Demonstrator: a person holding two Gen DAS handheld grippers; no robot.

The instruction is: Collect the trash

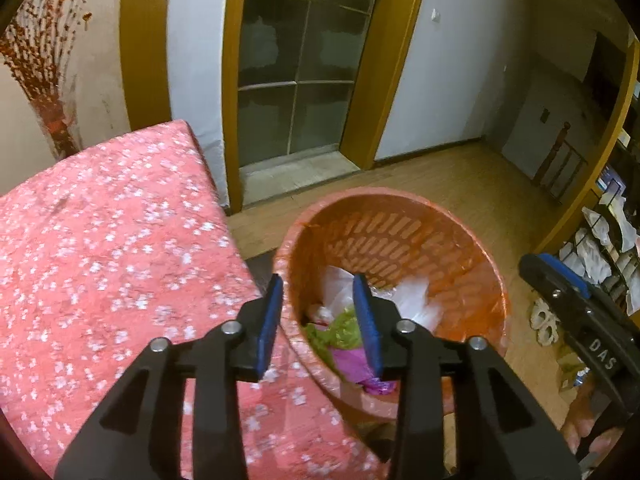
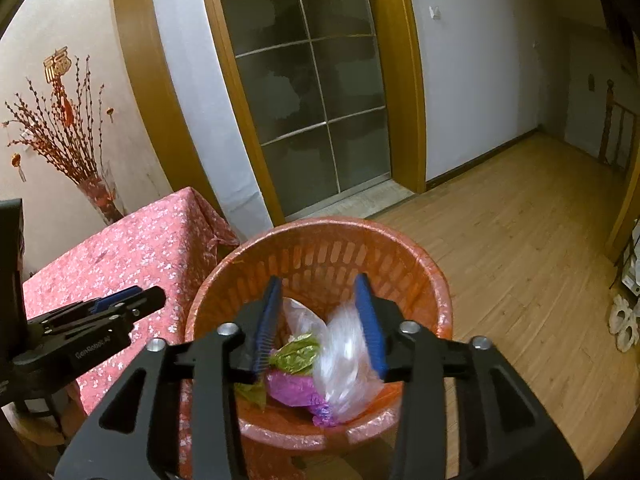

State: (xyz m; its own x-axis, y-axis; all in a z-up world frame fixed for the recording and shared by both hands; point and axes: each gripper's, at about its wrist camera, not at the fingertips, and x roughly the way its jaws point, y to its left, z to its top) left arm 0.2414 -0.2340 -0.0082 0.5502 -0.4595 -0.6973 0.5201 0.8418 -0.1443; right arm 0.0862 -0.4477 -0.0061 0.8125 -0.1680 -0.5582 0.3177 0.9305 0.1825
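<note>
A round orange slotted trash basket [image 1: 400, 196] [image 2: 320, 224] with a red liner stands on the floor beside the table. Inside lie a clear plastic bag [image 1: 412, 300], a green wrapper [image 1: 340, 328] and a purple wrapper [image 1: 352, 364]. My left gripper [image 1: 318, 284] hangs open over the basket's near-left rim with nothing between its blue pads. My right gripper [image 2: 319, 282] is open above the basket's middle. Below it, the clear plastic bag [image 2: 344, 360] looks blurred, resting by the green wrapper [image 2: 298, 354] and purple wrapper [image 2: 292, 390]. No pad presses on it.
A table with a pink flowered cloth [image 1: 100, 240] [image 2: 140, 248] sits left of the basket. A glass vase of red branches [image 2: 100, 196] stands behind it. A glass sliding door is ahead. A cluttered rack [image 1: 608, 232] and white slippers [image 1: 544, 320] are at the right on the wooden floor.
</note>
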